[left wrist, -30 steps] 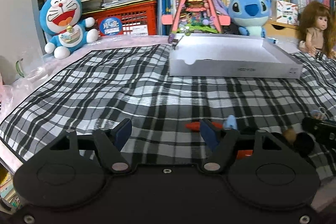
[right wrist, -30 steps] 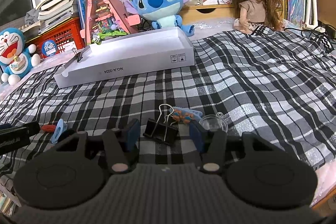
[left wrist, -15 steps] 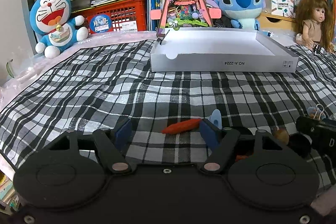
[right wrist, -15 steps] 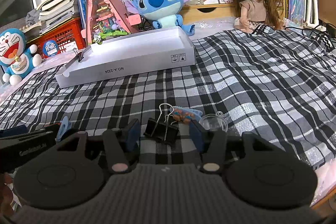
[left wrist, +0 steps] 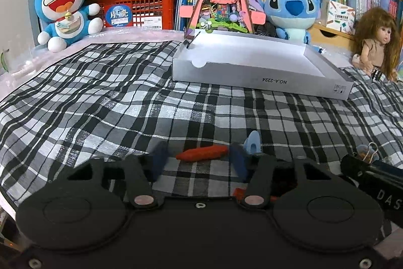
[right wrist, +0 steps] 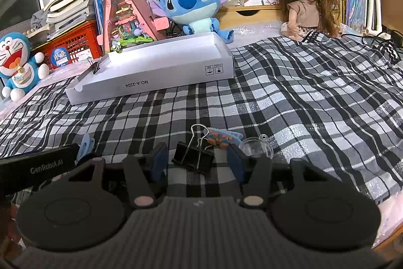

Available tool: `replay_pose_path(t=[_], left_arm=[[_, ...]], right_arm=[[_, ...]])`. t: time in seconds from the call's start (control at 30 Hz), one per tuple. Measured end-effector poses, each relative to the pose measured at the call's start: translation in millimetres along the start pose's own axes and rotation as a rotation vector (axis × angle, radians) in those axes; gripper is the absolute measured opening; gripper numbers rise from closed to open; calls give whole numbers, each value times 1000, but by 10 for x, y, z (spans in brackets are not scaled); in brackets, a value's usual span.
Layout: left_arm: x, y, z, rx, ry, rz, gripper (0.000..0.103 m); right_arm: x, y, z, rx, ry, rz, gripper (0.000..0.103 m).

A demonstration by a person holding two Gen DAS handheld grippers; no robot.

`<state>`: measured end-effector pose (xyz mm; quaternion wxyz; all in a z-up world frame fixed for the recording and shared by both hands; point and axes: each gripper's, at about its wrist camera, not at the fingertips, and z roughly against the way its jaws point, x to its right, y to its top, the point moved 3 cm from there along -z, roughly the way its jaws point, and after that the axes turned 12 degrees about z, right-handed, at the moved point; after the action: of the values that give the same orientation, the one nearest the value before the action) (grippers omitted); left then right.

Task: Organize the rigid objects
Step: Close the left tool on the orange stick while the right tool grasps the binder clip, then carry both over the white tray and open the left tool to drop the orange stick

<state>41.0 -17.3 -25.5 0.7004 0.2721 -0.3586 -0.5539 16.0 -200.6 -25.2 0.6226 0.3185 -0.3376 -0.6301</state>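
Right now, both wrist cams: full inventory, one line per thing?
tray box: 1, white, far on the cloth
binder clip: 1, black, between the right gripper's open jaws, untouched
second binder clip: 1, dark, on the tray's left end
red stick-shaped piece: 1, between the left jaws, which have just been closing; the right pad looks at its tip, the left clear
blue clip: 1, light blue, beside the red piece
clear dome: 1, right of the black clip
checked cloth: 1, black-white
Doraemon plush: 1, back left
Stitch plush: 1, behind the tray
doll: 1, back right
left gripper: black
right gripper: black
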Motion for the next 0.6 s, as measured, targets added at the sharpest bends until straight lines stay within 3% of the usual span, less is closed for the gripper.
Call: replay_pose_path(t=[0.03,0.1,0.6], left_arm=[[3,-3,9,0,-9,3,41],[-3,-3,44,7,-20,17,41],[128,467,158,55,-80,-66,41]], right_arm=[[-6,-1,-1,0,1,1,67],[-18,0,7,1,5,4,42],[-3,276,84,53,66,7,41]])
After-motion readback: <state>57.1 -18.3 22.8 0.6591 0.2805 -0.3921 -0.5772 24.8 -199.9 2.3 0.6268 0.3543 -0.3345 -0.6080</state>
